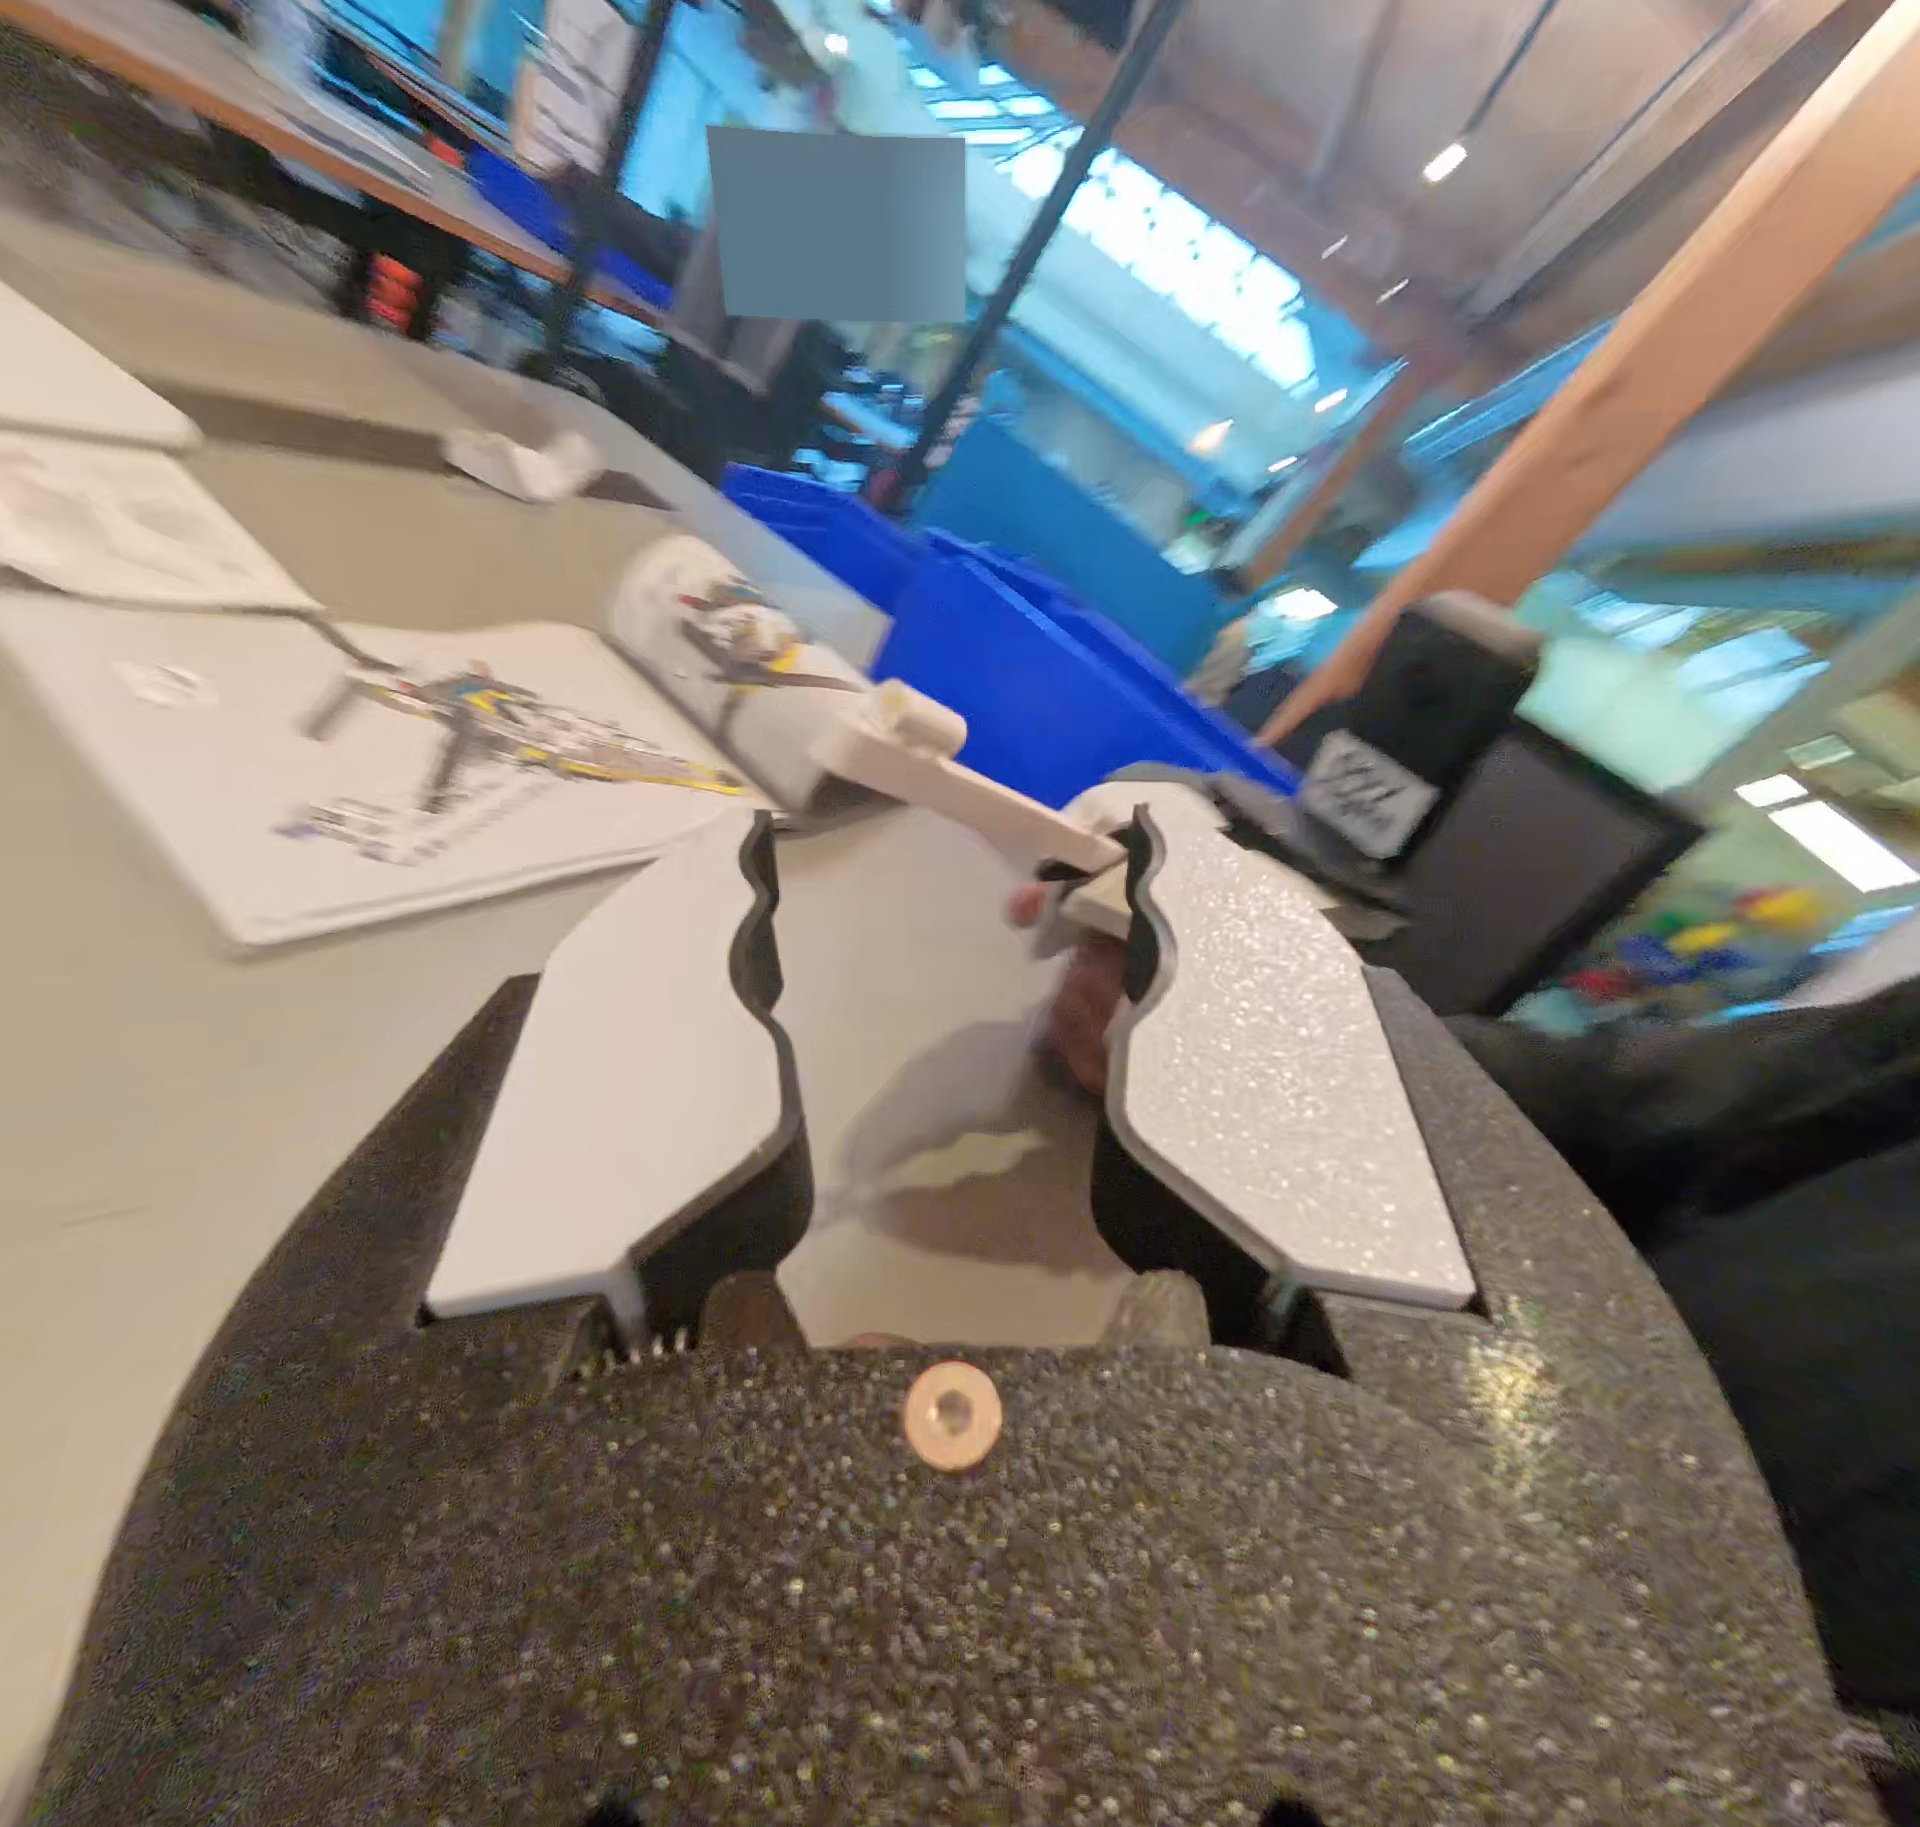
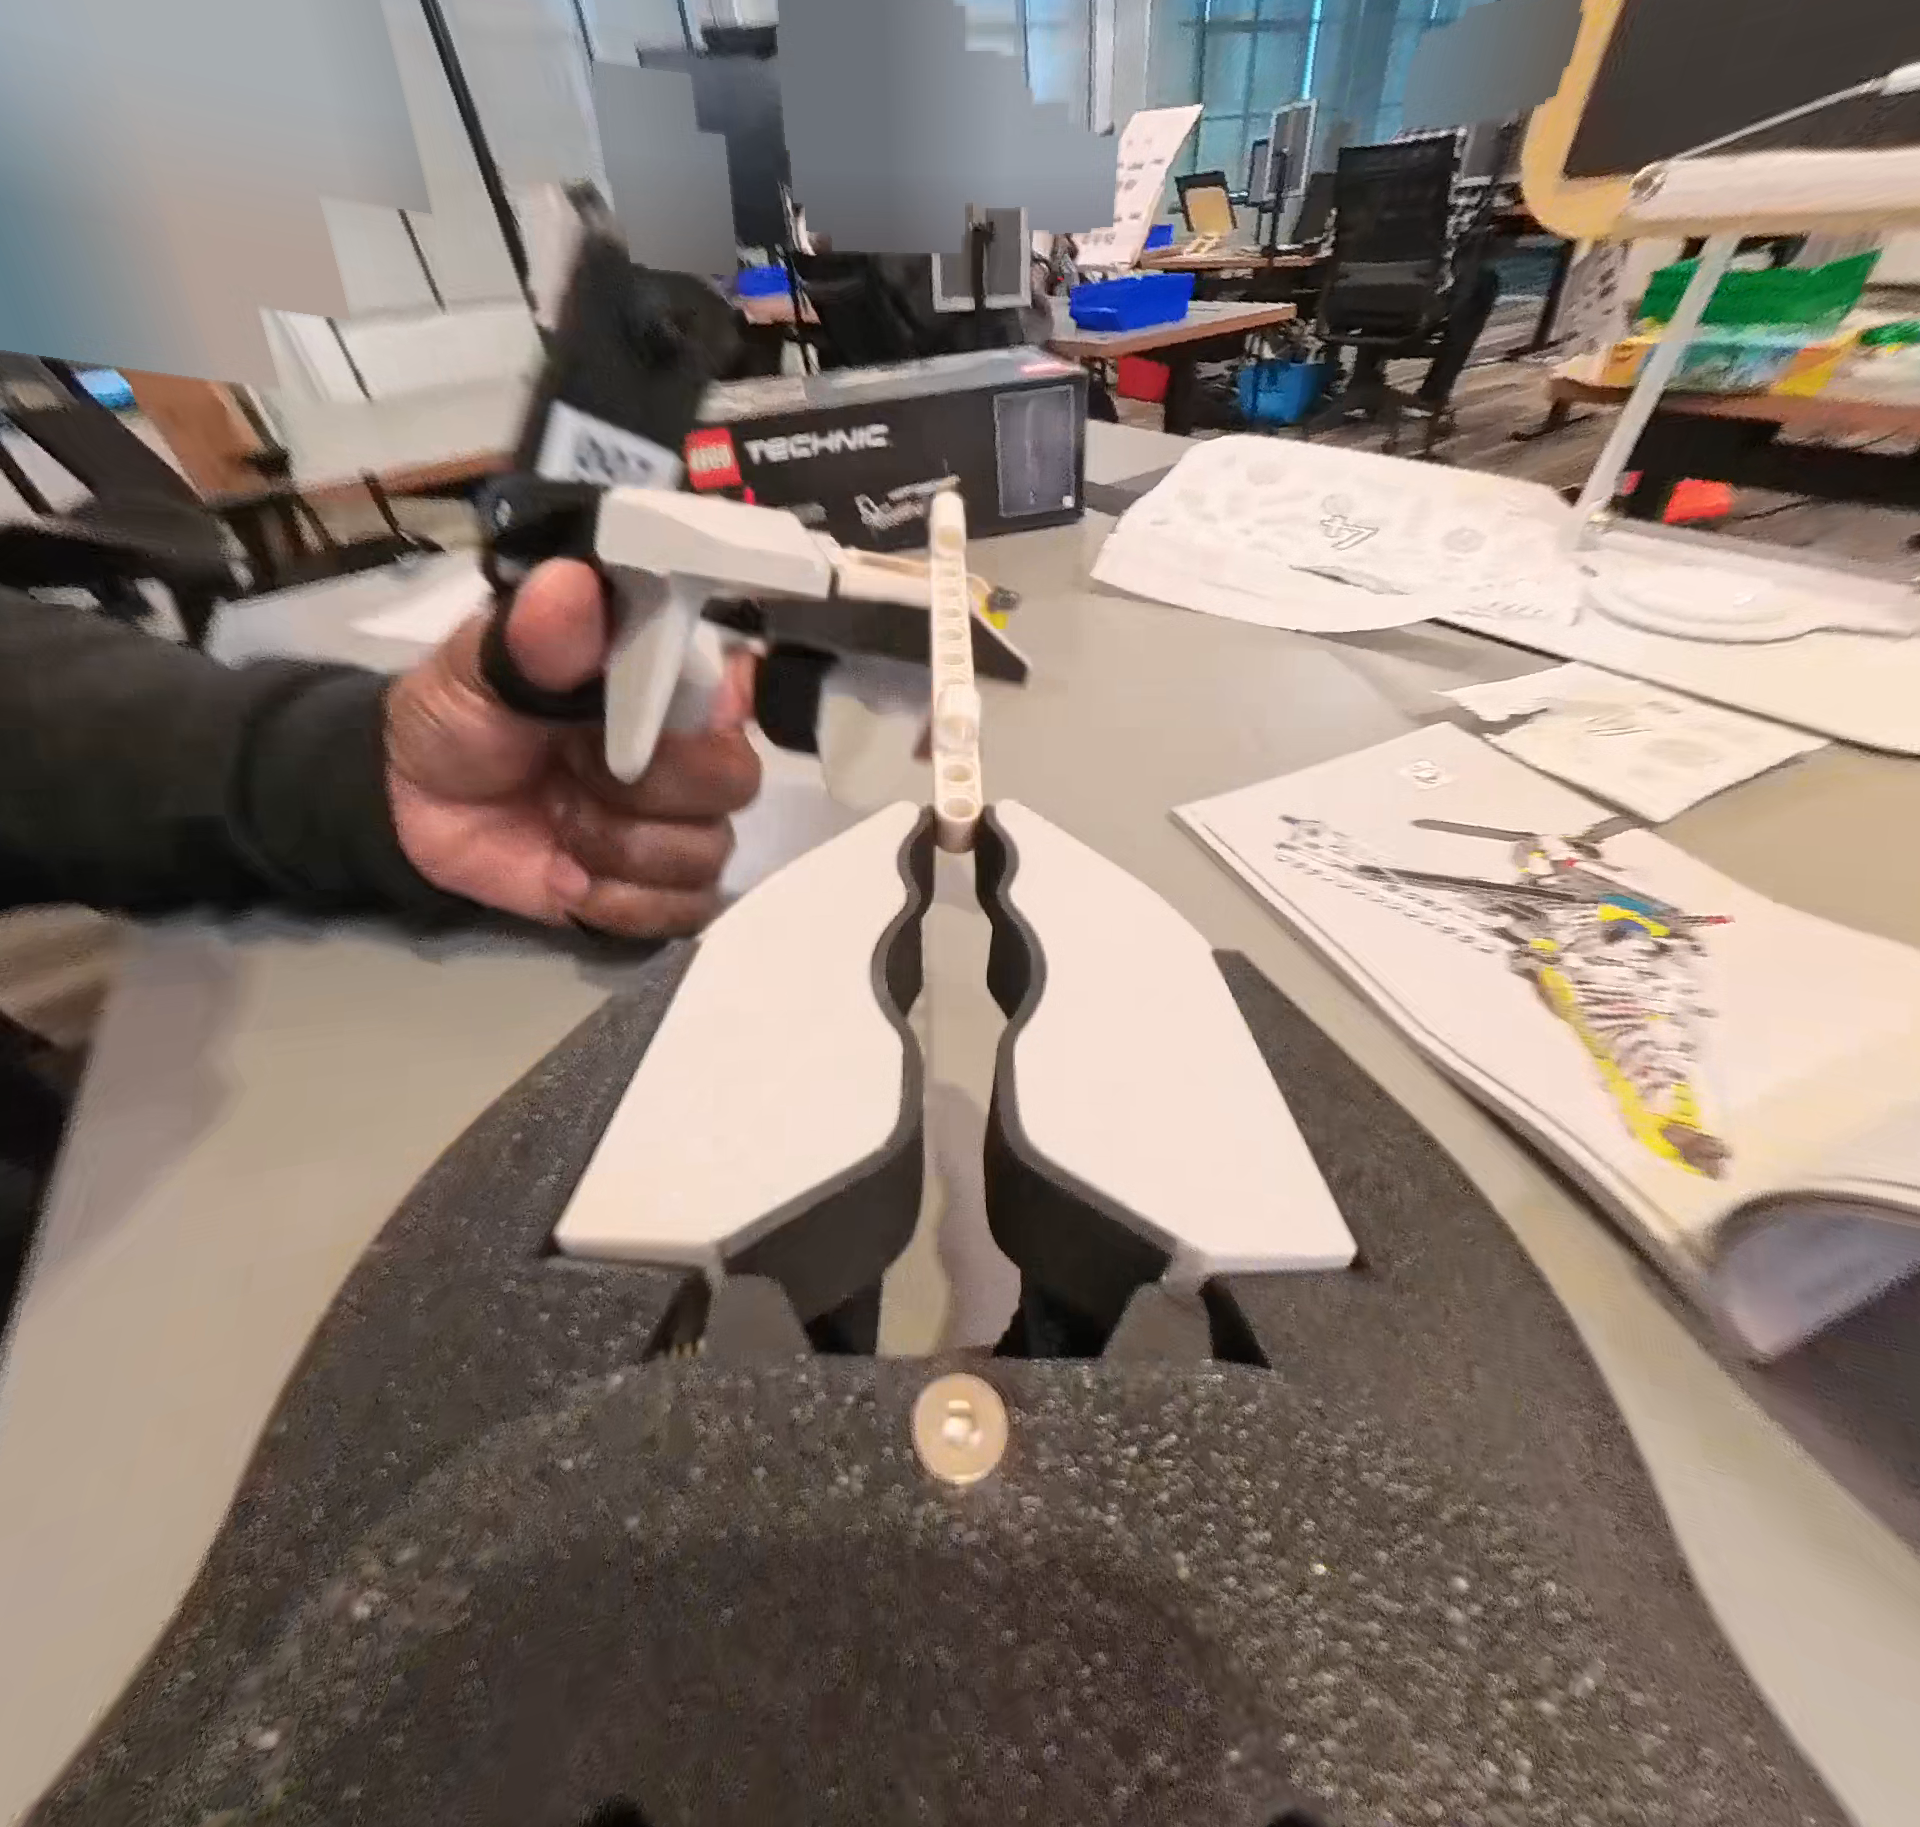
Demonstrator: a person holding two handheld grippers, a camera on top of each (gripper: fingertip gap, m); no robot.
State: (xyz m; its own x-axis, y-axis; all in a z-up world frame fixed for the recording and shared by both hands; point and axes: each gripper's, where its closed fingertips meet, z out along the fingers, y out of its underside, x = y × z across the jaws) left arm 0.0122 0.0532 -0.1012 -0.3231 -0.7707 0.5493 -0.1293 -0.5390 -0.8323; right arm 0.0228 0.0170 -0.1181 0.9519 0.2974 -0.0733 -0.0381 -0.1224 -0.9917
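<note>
White beam [image 2: 951, 676] — pinched in right claw [image 2: 954, 827]; left claw [image 1: 951, 842] spread, seemingly bare.

Ahead of our right gripper [image 2: 954, 827] the way is blocked: a white holed beam [image 2: 952, 655] stands pinched between its fingertips, and the left gripper [image 2: 940, 624] and the hand [image 2: 540, 769] holding it crowd in just beyond and to the left. Off to its right an open booklet [image 2: 1558, 998] covers the grey table [image 2: 1122, 697], with loose sheets [image 2: 1340, 541] farther on and a black box [image 2: 904, 458] at the far edge. Bare tabletop lies open between beam and booklet. Our left gripper's fingers [image 1: 665, 1029] stand wide apart, with clear tabletop showing between them.
</note>
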